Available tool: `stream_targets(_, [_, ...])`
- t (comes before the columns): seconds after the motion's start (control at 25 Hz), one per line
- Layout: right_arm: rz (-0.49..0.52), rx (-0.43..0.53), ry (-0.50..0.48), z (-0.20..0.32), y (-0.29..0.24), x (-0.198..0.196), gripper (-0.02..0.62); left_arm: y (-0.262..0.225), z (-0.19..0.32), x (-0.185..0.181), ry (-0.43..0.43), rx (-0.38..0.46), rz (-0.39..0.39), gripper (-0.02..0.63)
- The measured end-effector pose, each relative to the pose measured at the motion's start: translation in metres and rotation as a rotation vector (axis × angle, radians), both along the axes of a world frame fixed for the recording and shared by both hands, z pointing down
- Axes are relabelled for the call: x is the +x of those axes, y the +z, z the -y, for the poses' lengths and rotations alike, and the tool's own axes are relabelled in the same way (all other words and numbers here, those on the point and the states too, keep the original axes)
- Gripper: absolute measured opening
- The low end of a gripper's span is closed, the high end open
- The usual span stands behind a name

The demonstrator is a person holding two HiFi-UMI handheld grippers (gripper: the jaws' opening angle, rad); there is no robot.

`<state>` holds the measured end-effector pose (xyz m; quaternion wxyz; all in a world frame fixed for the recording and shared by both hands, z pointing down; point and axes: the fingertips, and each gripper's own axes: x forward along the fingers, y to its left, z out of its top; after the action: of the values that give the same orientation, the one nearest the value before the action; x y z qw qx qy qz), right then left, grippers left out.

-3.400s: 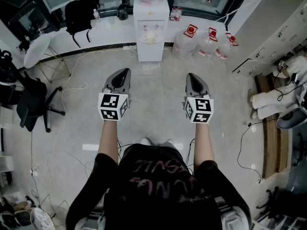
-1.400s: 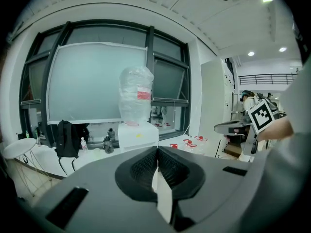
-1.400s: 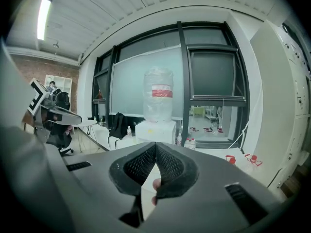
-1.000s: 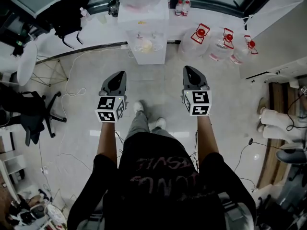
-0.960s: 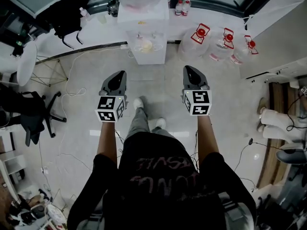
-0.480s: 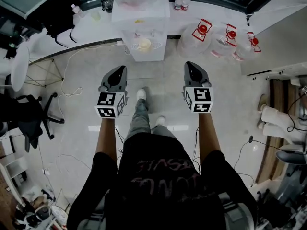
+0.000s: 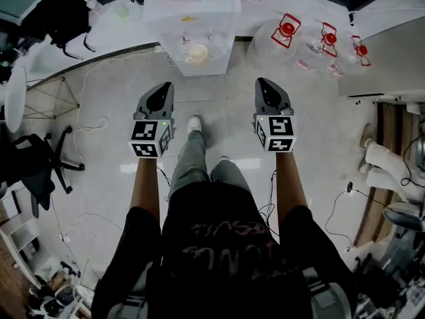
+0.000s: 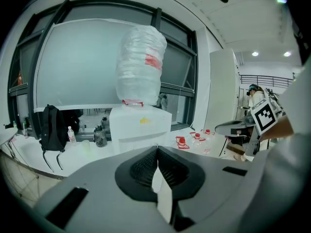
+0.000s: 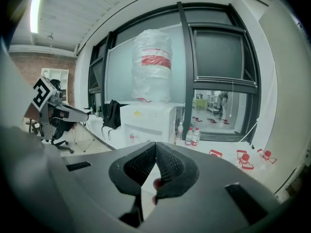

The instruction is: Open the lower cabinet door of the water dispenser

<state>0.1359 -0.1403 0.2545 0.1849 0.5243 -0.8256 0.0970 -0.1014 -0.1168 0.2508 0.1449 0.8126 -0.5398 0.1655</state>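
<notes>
The step in hand reads as the approach. The dispenser stands far centre against the window wall, well apart from both claws. Its lower door is not plainly shown: the head view gives only the top and the tap ledge, and in each gripper view the claw's own body covers the lower front.

The left claw is pressed together with nothing in it, and the right claw is the same. To do this well, I judge that one claw must spread before it meets the door's edge or handle. It should also come in low, since that door sits near the floor. Which side the hinge is on cannot be told, so find the free edge first, then pull in an arc, not straight back. Step over the loose cable at left and keep the idle claw off the jugs at right.

- **Backpack**, far left on the surface: black, soft, slumped fabric.
- **Claws:** matte grey moulded shells, with black ribbed pads that should bite well on a smooth panel.
- **Dispenser:** white, boxy and smooth-faced, likely slick.
- **Bottle** on top of it: tall, rounded, wrapped in crinkled clear film with a red band.
- **Jugs:** round clear plastic with red caps.
- **Floor**: pale glossy tile.
</notes>
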Motion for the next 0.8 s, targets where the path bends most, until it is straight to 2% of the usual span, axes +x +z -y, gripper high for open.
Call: stream_targets(0.8, [-0.002,0.0,0.017,0.045,0.16,-0.024,0.014,0.163,0.049,-0.026,0.003,-0.002,-0.009,0.012])
